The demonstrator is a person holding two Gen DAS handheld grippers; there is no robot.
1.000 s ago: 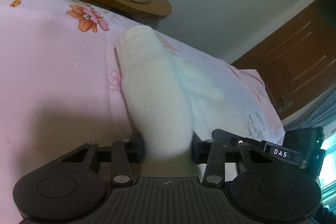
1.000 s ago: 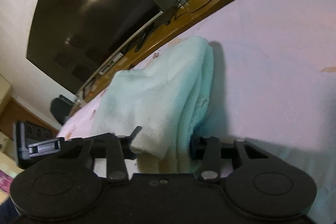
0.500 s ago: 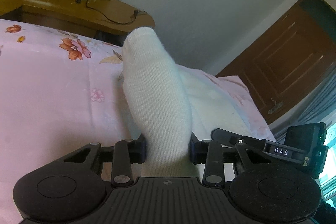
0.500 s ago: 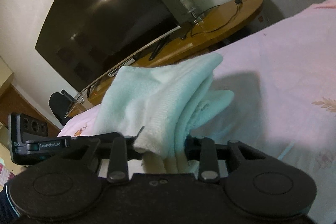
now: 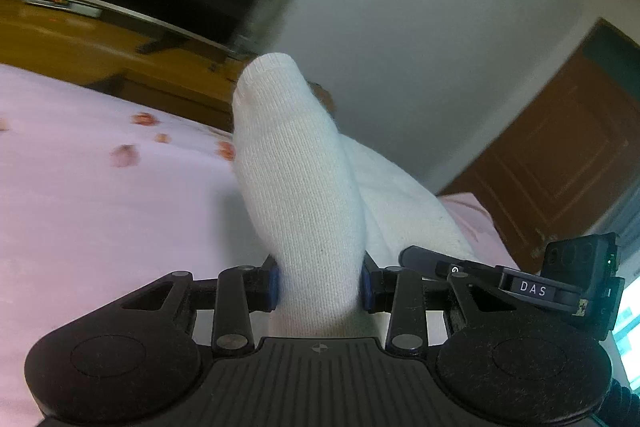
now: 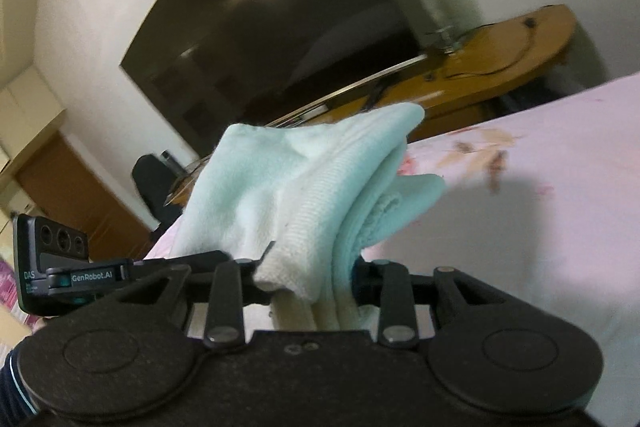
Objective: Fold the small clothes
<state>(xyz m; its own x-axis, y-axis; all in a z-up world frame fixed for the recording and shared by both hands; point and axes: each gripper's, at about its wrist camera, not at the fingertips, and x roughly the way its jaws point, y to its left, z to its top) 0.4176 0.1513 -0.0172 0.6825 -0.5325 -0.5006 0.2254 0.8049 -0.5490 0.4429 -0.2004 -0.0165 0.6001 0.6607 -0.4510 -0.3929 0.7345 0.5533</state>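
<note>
A white knitted sock (image 5: 304,195) sticks up between the fingers of my left gripper (image 5: 319,283), which is shut on it and holds it above the pink bedsheet (image 5: 100,219). In the right wrist view my right gripper (image 6: 308,277) is shut on the other end of the sock (image 6: 304,187), which looks pale mint there and is bunched in folds with a ribbed cuff. The sock hangs lifted off the pink sheet (image 6: 540,207). The right gripper (image 5: 560,287) shows at the lower right of the left wrist view, and the left gripper (image 6: 52,267) at the left of the right wrist view.
A long wooden TV bench (image 6: 500,67) with cables stands beyond the bed's far edge. A large dark TV (image 6: 260,27) hangs above it. A brown wooden door (image 5: 560,155) is at the right in the left wrist view. A dark chair (image 6: 154,187) stands by the bed.
Both grippers have lifted and tilted upward with the sock, which has come up off the sheet. More wall and TV are in view now.
</note>
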